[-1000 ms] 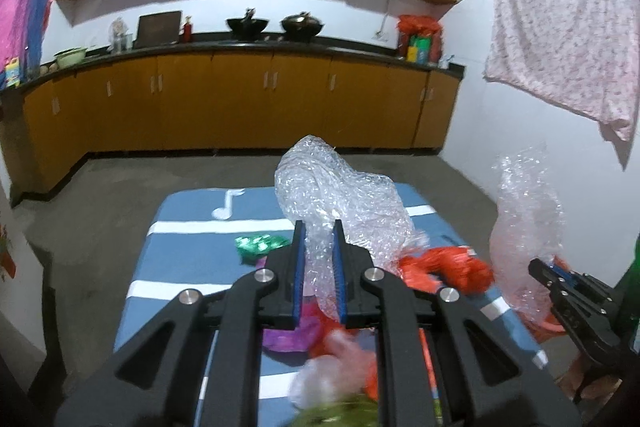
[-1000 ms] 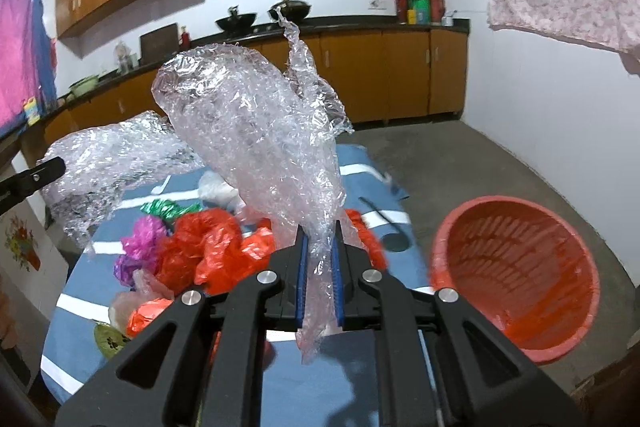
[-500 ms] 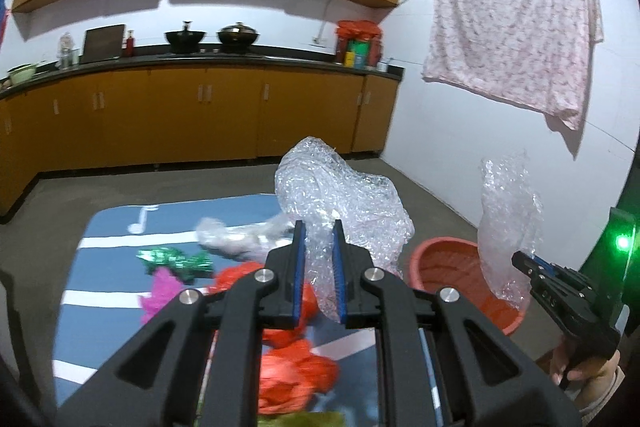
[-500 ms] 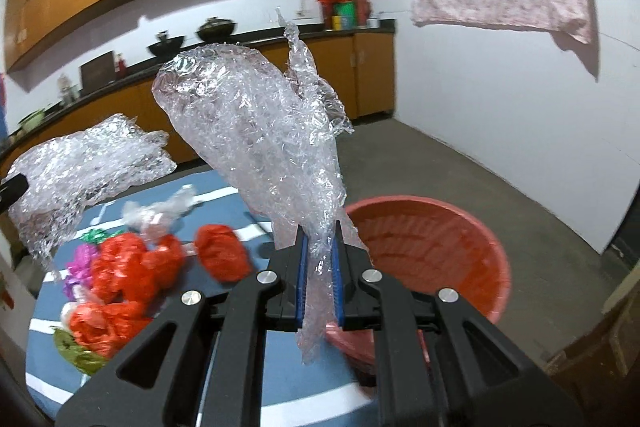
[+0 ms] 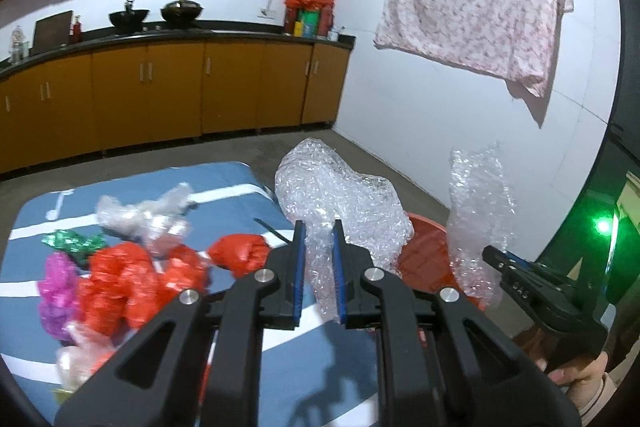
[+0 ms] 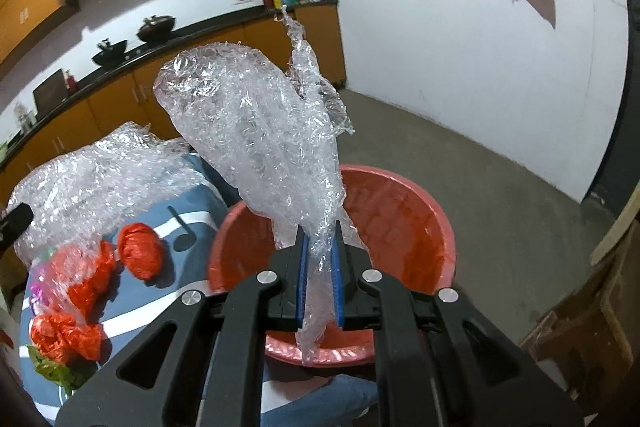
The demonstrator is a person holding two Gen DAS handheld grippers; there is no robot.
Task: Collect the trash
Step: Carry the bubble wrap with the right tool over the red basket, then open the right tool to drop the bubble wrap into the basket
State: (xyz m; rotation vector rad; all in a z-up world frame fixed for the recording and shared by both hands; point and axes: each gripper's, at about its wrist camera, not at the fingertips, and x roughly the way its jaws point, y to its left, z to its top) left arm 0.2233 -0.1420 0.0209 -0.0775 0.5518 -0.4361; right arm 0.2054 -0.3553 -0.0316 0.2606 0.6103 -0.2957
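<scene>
Both grippers have swung from the table toward the round red basin (image 6: 400,219). Left gripper (image 5: 318,259) clamps crinkled bubble wrap (image 5: 340,203); right gripper (image 6: 320,259) clamps clear crumpled film (image 6: 256,131) above the basin.

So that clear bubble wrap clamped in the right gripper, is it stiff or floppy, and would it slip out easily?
Probably light and half-stiff: the bubble wrap stands up above the right hand-held gripper without drooping. It looks crushable, since it narrows to a thin strip between the shut jaws. It seems unlikely to slip, because a tail hangs below them.
</scene>
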